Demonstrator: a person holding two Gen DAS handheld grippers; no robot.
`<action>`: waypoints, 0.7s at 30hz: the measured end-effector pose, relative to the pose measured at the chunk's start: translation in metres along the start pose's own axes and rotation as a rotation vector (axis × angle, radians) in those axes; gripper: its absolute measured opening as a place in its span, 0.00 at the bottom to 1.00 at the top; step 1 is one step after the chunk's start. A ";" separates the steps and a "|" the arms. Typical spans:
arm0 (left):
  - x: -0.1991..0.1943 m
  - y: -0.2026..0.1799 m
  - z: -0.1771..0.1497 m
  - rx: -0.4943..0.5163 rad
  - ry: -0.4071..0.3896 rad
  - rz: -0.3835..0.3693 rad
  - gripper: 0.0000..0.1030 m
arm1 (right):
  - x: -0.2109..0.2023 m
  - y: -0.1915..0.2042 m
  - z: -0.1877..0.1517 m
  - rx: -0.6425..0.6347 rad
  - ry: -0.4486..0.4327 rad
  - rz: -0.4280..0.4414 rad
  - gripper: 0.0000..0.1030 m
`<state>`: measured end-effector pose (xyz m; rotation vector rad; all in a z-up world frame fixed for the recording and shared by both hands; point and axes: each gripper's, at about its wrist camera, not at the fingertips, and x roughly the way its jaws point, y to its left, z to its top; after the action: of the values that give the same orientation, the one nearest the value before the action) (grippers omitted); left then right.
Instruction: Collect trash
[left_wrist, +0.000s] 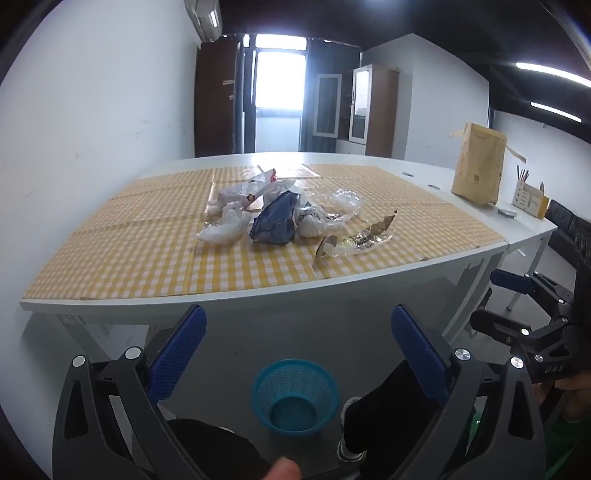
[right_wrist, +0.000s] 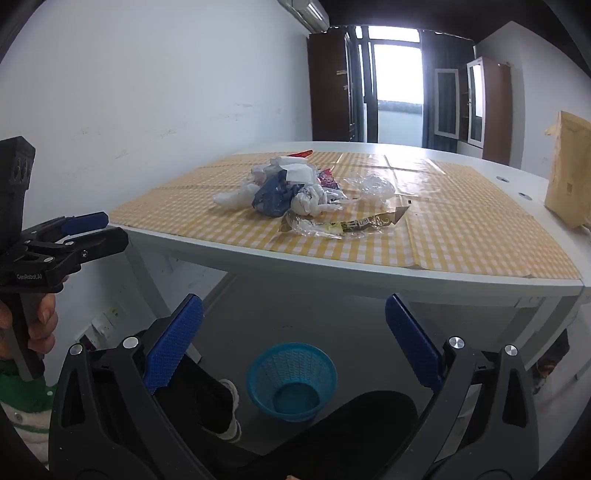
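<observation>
Several crumpled wrappers, a dark blue foil bag (left_wrist: 275, 221) among white and clear plastic ones, lay heaped mid-table on the yellow checked cloth (left_wrist: 129, 236), with the round blue mesh bin (right_wrist: 291, 382) on the floor below. Both the left gripper (left_wrist: 299, 354) and the right gripper (right_wrist: 293, 343) hung spread and empty, well short of the table. Such light, springy film could slip from the pads or drag neighbours off the edge, missing the narrow bin.

The black plastic left gripper (right_wrist: 92, 230), seen from the right wrist camera, carries the white lettering "GenRobot.AI" on its body. The black right gripper (left_wrist: 495, 299), seen from the left wrist camera, shows the partly cut-off letters "UAS". Print on the flat golden foil wrapper (right_wrist: 354, 223) is too small to read.
</observation>
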<state>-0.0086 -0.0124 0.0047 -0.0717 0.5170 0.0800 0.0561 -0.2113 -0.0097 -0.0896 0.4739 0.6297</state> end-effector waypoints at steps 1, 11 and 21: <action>0.000 0.001 0.000 -0.012 0.001 -0.013 0.95 | 0.000 0.000 0.000 0.001 -0.001 0.000 0.92; 0.002 -0.001 -0.002 -0.035 -0.013 -0.034 0.94 | 0.002 0.001 -0.002 0.013 0.000 0.017 0.92; -0.002 -0.012 -0.001 -0.014 -0.028 -0.074 0.94 | 0.001 -0.006 0.000 0.032 -0.007 0.008 0.92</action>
<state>-0.0097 -0.0244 0.0054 -0.1030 0.4850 0.0123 0.0603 -0.2161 -0.0105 -0.0555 0.4776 0.6296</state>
